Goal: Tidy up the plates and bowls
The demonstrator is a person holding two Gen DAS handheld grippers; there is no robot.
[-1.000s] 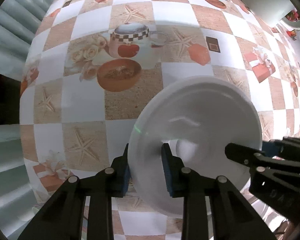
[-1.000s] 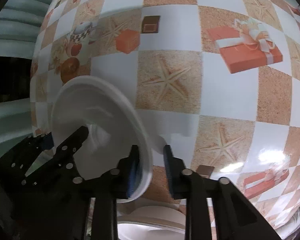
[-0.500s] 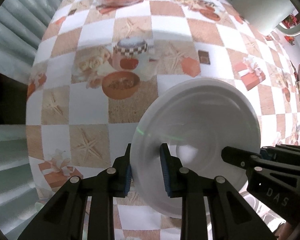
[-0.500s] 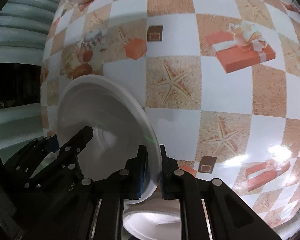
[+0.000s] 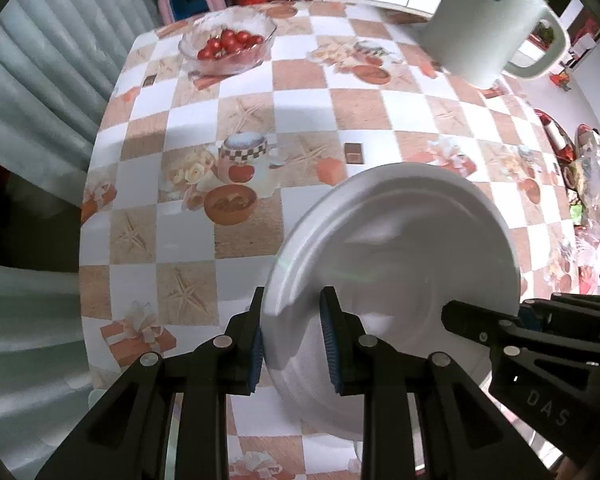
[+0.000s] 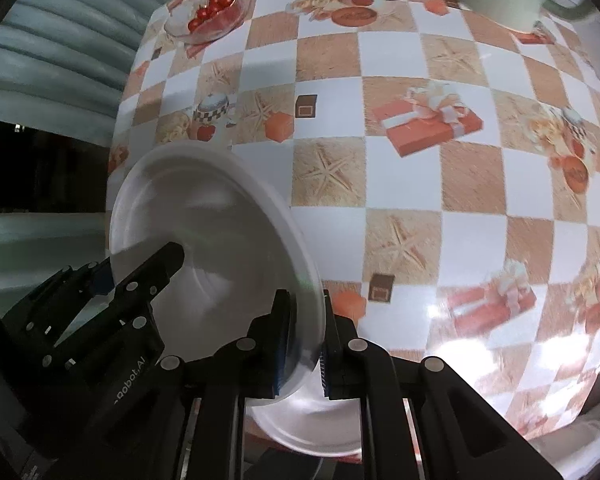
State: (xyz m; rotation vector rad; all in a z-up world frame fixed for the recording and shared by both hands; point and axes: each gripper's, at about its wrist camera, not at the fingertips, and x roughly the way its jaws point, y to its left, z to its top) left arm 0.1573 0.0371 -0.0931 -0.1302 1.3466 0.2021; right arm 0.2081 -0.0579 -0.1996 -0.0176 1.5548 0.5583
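Nearest the cameras, a white plate point(image 5: 400, 248) is held up off the surface point(image 5: 300, 100) by both tools, tilted so its hollow faces the lenses. The left tool point(image 5: 292, 340) pinches the plate's near left rim between its blue pads, and the right tool point(image 6: 304, 340) pinches the opposite rim, its jaws almost pressed together on the thin edge. In the left view the right tool point(image 5: 520, 340) reaches in from the right side, its tip lying over the plate's inside.

Below the lifted plate, at the bottom of the right view, a second white dish point(image 6: 308, 424) lies on the surface; most of it is covered by the tool's arms, so whether it is a plate or a bowl cannot be told.

Beyond, the checked cloth with starfish and gift-box prints spreads out bare in the middle. At its far edge stands a clear glass bowl point(image 5: 228, 46) holding red cherry tomatoes point(image 5: 226, 42). To the far right stands a pale green jug point(image 5: 496, 20) with a handle; its top is cut off and its inside is hidden. Objects at the right margin are too blurred to make out.
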